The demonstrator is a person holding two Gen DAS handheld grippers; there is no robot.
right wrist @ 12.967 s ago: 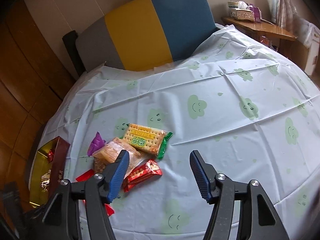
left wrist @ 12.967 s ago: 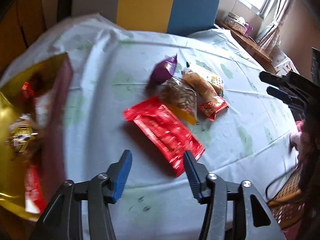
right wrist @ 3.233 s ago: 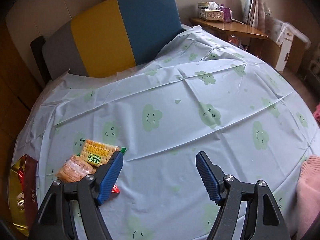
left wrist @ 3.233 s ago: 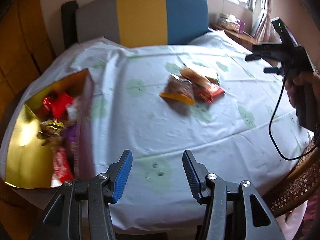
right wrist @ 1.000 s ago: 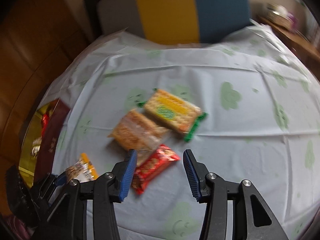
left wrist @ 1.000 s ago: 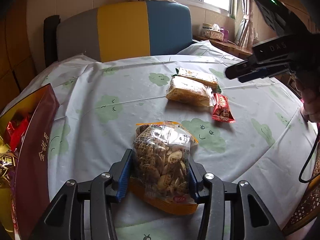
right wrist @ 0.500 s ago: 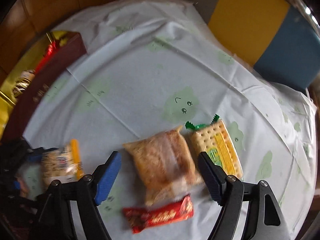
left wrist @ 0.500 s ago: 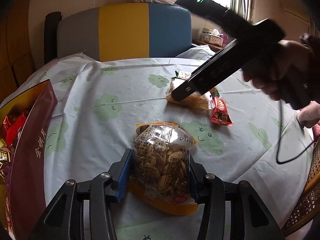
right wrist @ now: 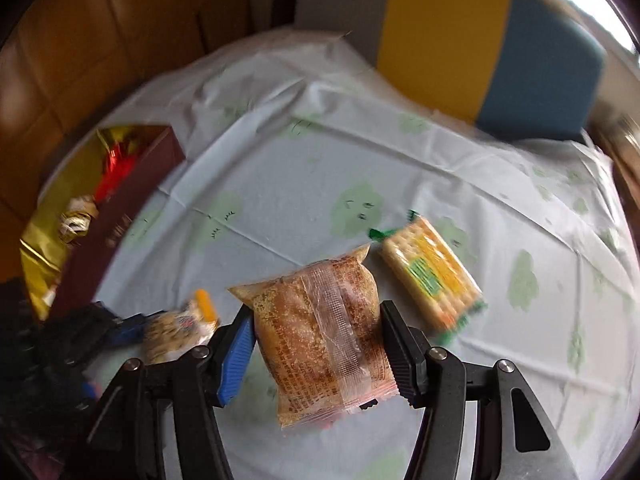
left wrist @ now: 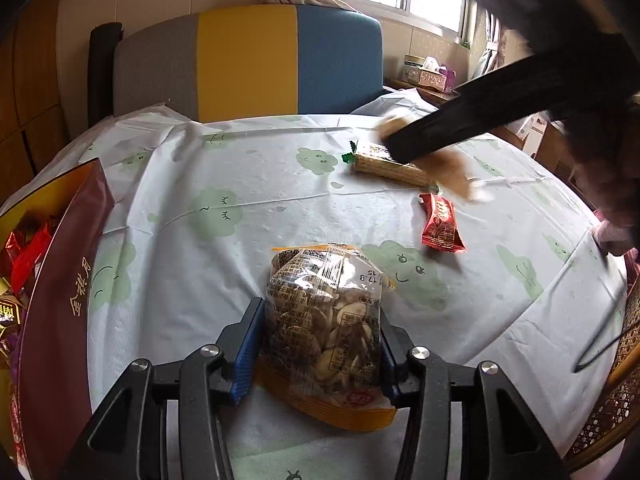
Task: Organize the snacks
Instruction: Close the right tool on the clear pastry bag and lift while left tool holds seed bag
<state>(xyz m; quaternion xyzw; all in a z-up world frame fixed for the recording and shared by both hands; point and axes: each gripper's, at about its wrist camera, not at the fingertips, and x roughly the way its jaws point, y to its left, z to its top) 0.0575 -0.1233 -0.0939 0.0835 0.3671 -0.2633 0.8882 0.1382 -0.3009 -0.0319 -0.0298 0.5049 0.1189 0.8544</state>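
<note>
My left gripper (left wrist: 318, 344) is shut on a clear nut bag with an orange edge (left wrist: 326, 328), low over the tablecloth. My right gripper (right wrist: 316, 344) is shut on a brown crumbly snack pack (right wrist: 320, 340) and holds it above the table; the pack shows blurred in the left wrist view (left wrist: 448, 168). A yellow cracker pack with green ends (right wrist: 430, 272) lies on the cloth, also in the left wrist view (left wrist: 388, 168). A small red packet (left wrist: 440, 226) lies to the right. The open maroon and gold box (left wrist: 60, 280) with snacks stands at the left, also in the right wrist view (right wrist: 112, 216).
A round table wears a pale tablecloth with green cloud faces (left wrist: 216, 212). A grey, yellow and blue chair back (left wrist: 248, 60) stands behind it. A wicker chair (left wrist: 616, 408) and a black cable (left wrist: 600, 344) are at the right edge.
My right gripper has come down, closed on the brown snack pack and lifted it off the cloth. My left gripper keeps its hold on the nut bag, nearly still.
</note>
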